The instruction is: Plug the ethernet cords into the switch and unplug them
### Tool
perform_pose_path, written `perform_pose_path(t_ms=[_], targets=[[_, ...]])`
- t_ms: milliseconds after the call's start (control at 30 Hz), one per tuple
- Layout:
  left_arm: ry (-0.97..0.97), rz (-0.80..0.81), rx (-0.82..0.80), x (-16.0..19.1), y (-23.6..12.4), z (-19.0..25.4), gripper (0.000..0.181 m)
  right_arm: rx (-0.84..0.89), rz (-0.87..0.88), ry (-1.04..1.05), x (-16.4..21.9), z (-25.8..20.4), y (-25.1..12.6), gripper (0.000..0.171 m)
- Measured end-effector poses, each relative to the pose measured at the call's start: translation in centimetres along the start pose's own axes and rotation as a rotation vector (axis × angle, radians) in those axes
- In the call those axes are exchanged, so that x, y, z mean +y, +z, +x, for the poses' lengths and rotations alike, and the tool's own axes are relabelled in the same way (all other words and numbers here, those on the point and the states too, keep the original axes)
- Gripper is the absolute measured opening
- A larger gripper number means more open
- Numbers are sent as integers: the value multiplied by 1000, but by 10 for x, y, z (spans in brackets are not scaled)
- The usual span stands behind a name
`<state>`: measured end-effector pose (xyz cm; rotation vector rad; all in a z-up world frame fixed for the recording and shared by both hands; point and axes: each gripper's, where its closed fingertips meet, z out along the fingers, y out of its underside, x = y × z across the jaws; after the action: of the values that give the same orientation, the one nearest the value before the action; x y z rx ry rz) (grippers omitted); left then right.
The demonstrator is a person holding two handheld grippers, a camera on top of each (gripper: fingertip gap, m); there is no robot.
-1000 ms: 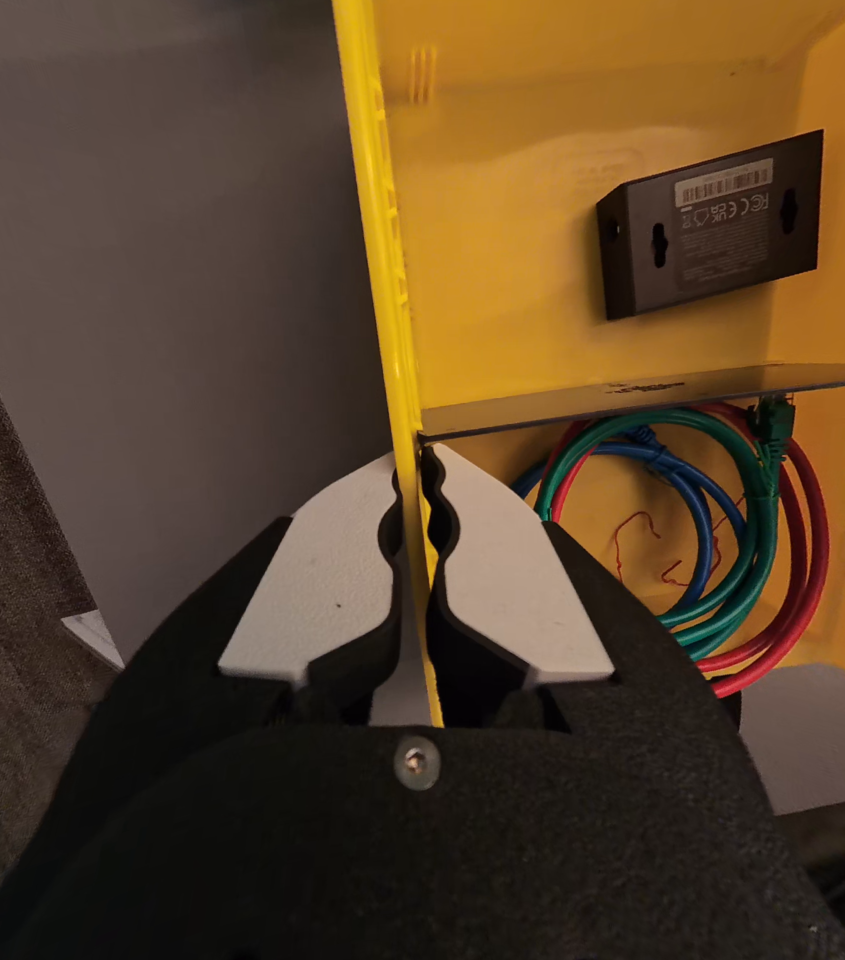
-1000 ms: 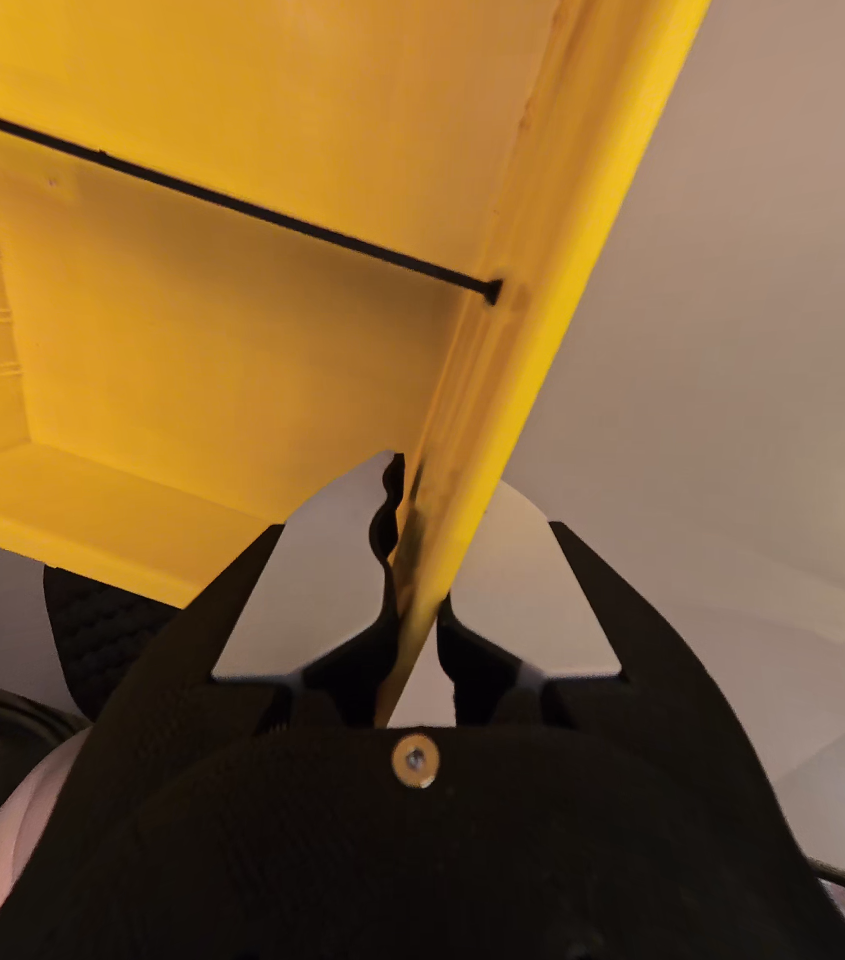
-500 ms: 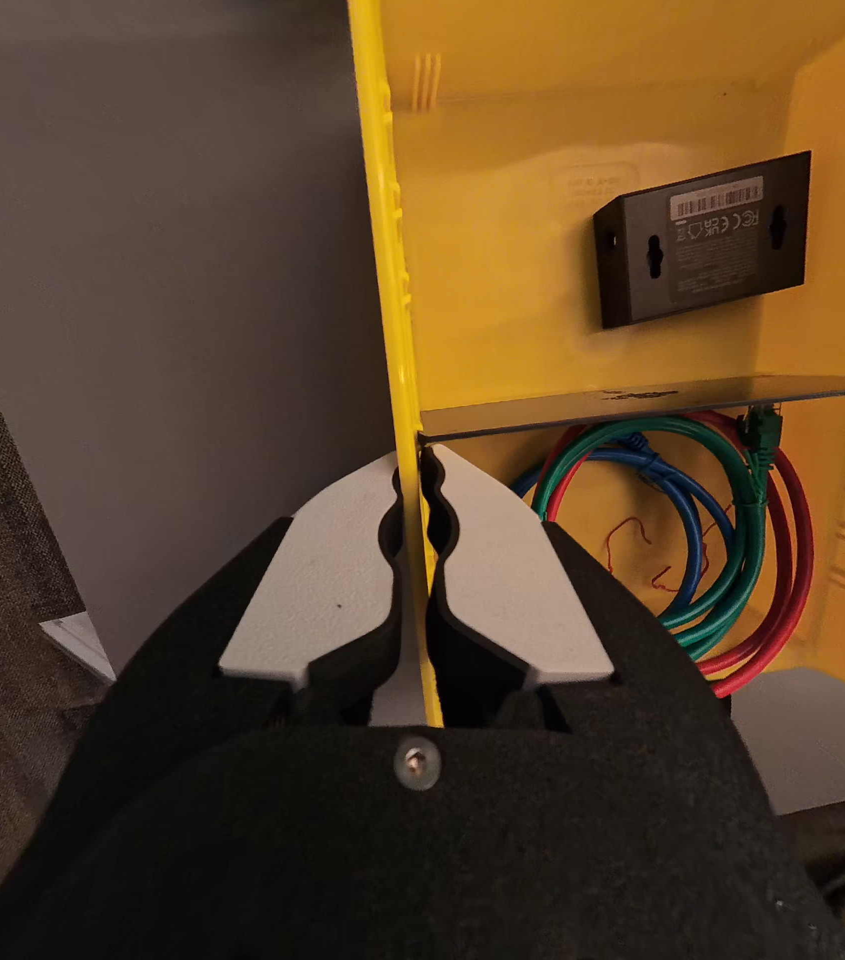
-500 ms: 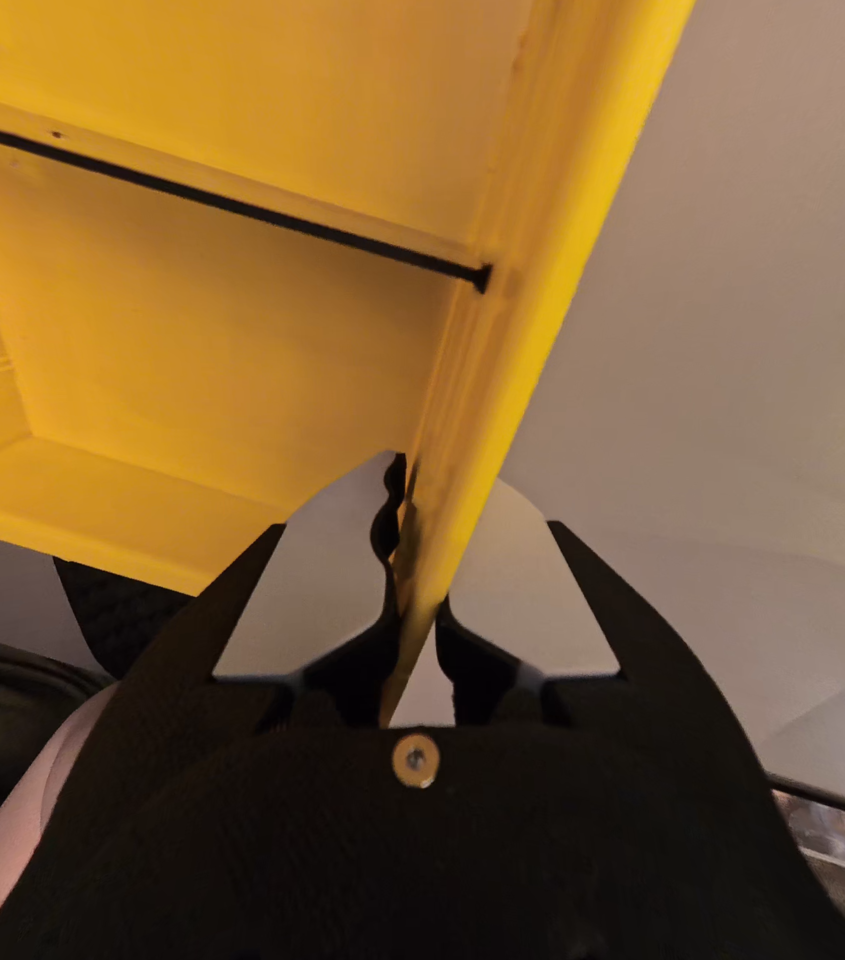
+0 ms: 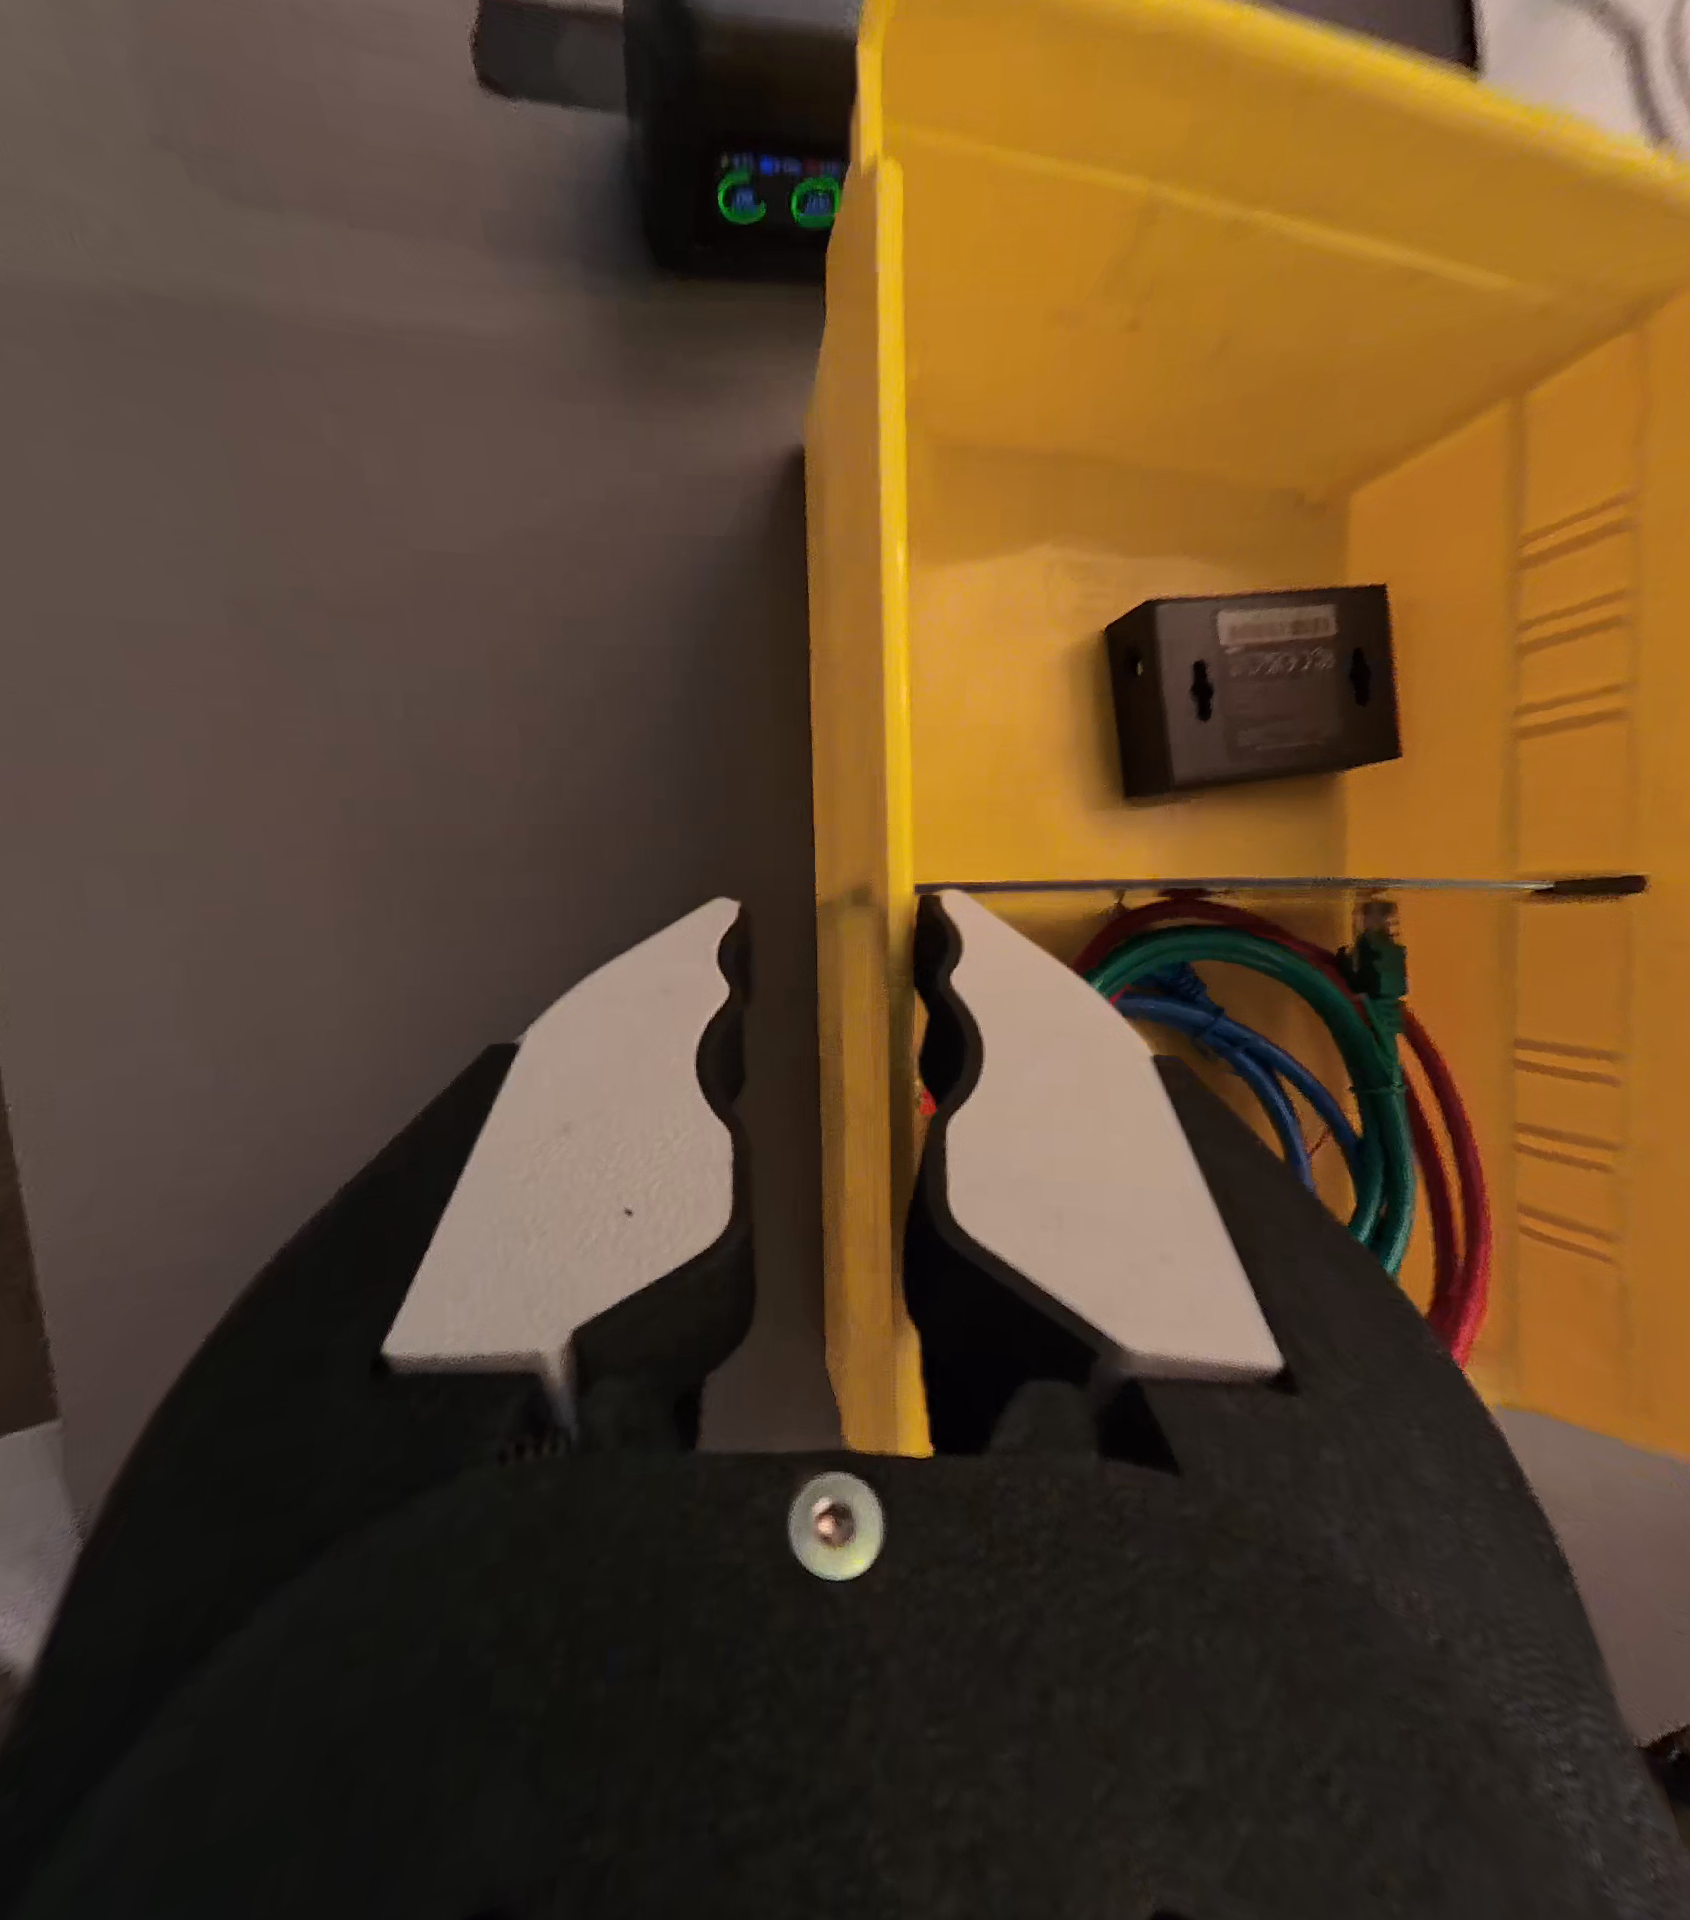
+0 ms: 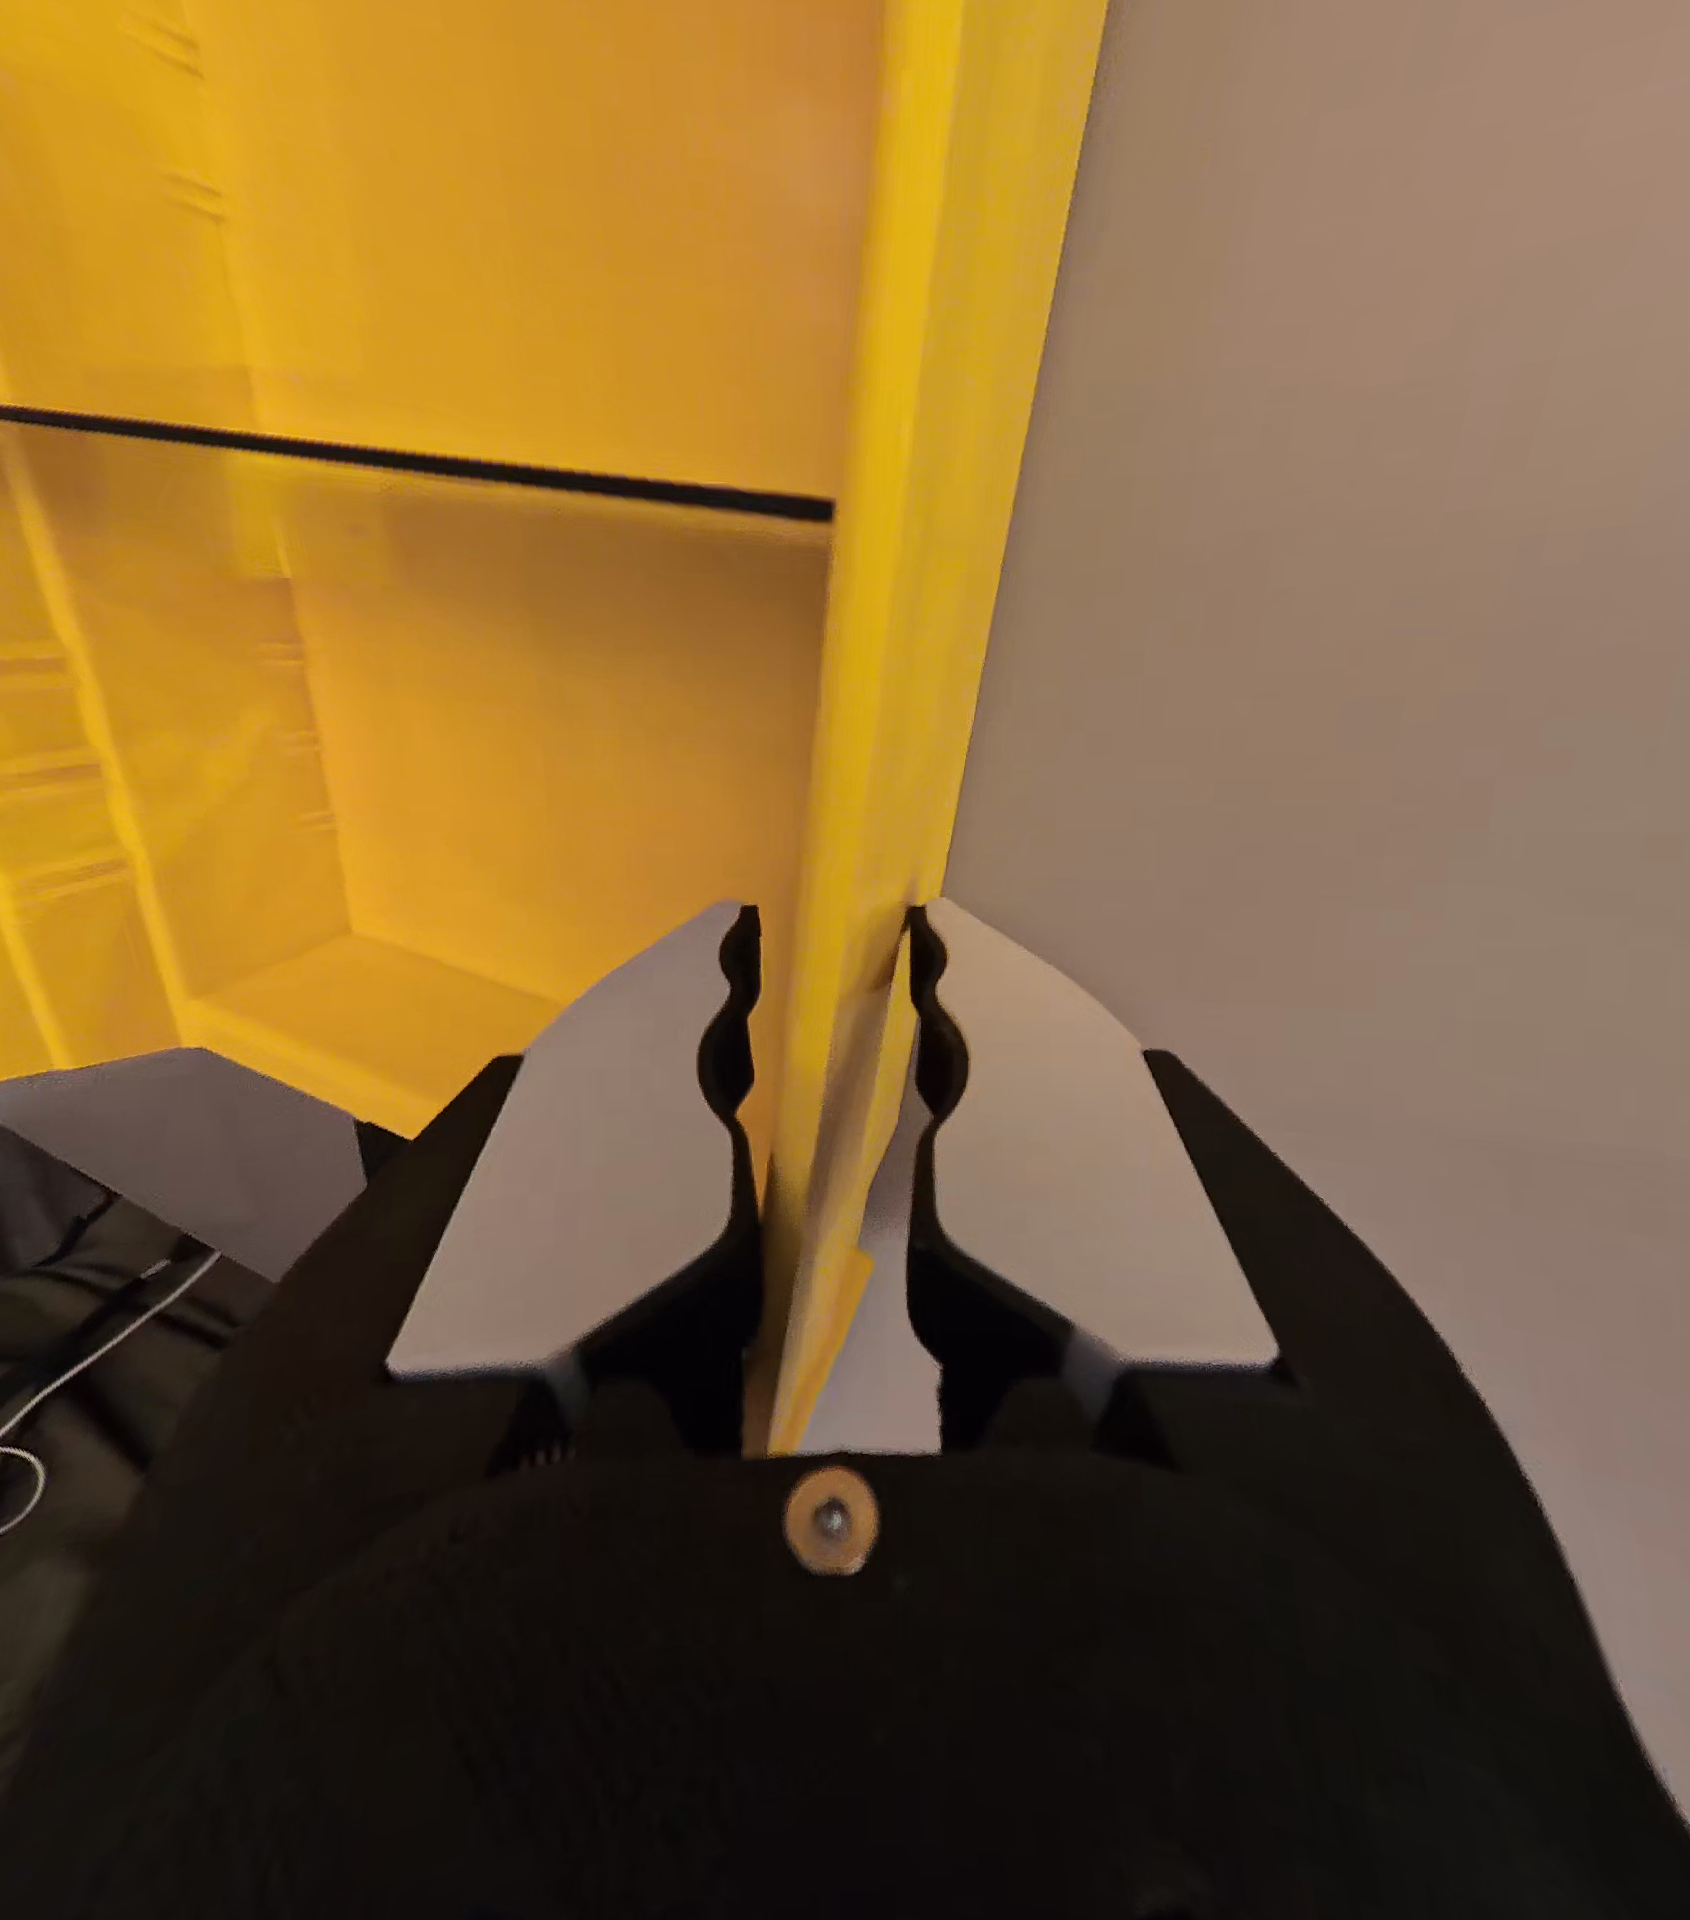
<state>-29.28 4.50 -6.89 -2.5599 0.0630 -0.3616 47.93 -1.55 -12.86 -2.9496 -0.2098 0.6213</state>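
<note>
Left gripper (image 5: 828, 920): jaws parted, straddling the left wall (image 5: 856, 623) of the yellow bin; there's a clear gap on the outer finger's side, while the inner finger sits just against the wall.
Right gripper (image 6: 833, 920): jaws apart too, one finger on each side of the bin's right wall (image 6: 934, 623); the outer finger is at the wall, the inner one stands a little off it.
Switch (image 5: 1251, 686): black box, beyond the left fingertips and to their right, in the bin's far compartment, underside with keyhole slots facing the camera. Whether it touches the bin floor is hard to tell.
Divider (image 5: 1277, 886): thin dark plate level with the left fingertips, splitting the bin in two.
Cords (image 5: 1381, 1122): red, green and blue, coiled together in the near compartment, just right of the inner left finger; a green plug (image 5: 1378, 951) sits up by the divider.
Pose: both grippers point forward along the bin's walls, fingers running lengthwise beside them.
Device (image 5: 742, 197): dark, with green-lit rings, ahead of the left fingers, outside the bin.
Right view: only bare yellow interior and the divider's edge inside; the picture is blurred.
</note>
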Motion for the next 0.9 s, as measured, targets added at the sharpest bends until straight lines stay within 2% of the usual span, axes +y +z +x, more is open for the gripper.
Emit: perform_pose_path(t_ms=[133, 267, 400, 533, 700, 767, 900], targets=[[-66, 97, 126, -7, -22, 2, 31, -19, 145, 87, -6, 1, -25, 23], [-61, 276, 132, -32, -69, -13, 35, -27, 335, 166, -8, -10, -60, 21], [-54, 505, 134, -63, -139, -23, 42, 173, 533, 167, 8, -5, -97, 20], [-13, 666, 24, -76, -203, -34, 45, 436, 771, 93, 25, -10, -166, 20], [102, 804, -23, -82, -277, -11, 59, 619, 1110, -127, 35, -70, -268, 30], [162, 882, -31, -86, -310, 8, 61, 690, 1216, -196, 39, -100, -304, 42], [277, 1070, -34, -97, -364, 62, 74, 813, 1403, -347, 42, -172, -362, 51]])
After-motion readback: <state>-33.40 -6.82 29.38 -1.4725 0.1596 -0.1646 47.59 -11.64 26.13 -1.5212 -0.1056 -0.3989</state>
